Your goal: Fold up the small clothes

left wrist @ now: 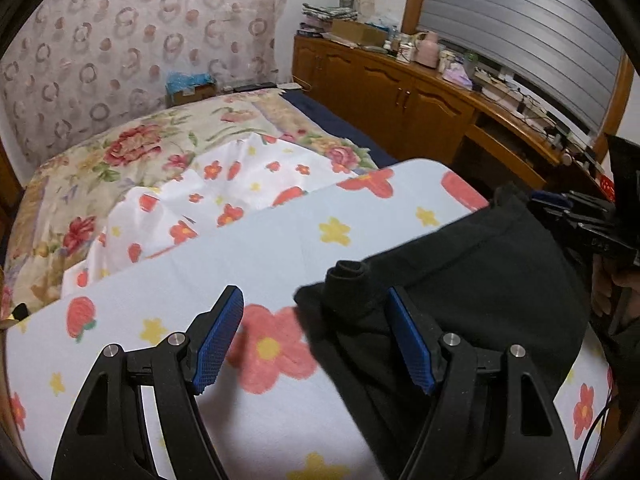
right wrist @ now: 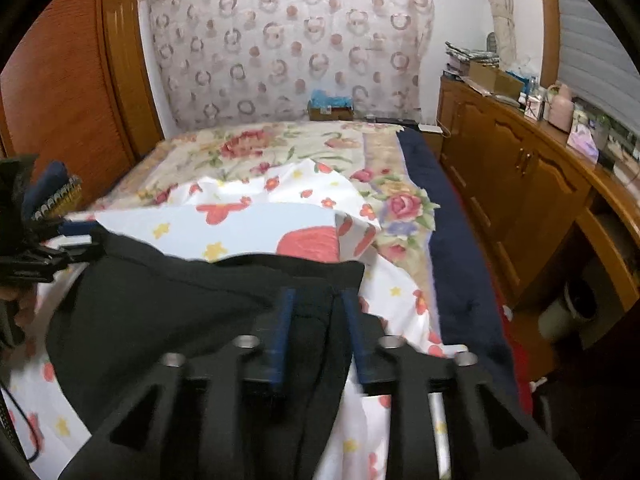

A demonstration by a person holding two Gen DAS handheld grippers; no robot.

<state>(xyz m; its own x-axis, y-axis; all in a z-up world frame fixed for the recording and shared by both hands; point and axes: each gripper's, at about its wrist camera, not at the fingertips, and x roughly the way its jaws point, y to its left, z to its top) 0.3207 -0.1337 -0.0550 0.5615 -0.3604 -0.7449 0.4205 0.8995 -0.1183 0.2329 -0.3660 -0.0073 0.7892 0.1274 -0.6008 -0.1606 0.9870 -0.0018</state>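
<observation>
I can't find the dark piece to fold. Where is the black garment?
The black fabric garment lies on the flowered sheet, at lower right in the left wrist view, by the left gripper.

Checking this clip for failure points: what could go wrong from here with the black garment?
1. The left gripper stands open at the black garment, whose rolled edge might slip out.
2. The right gripper straddles bunched cloth and may pinch several layers, spoiling the fold.

Left tongs (left wrist: 316,336) spread wide, black garment (left wrist: 480,288) alongside
</observation>
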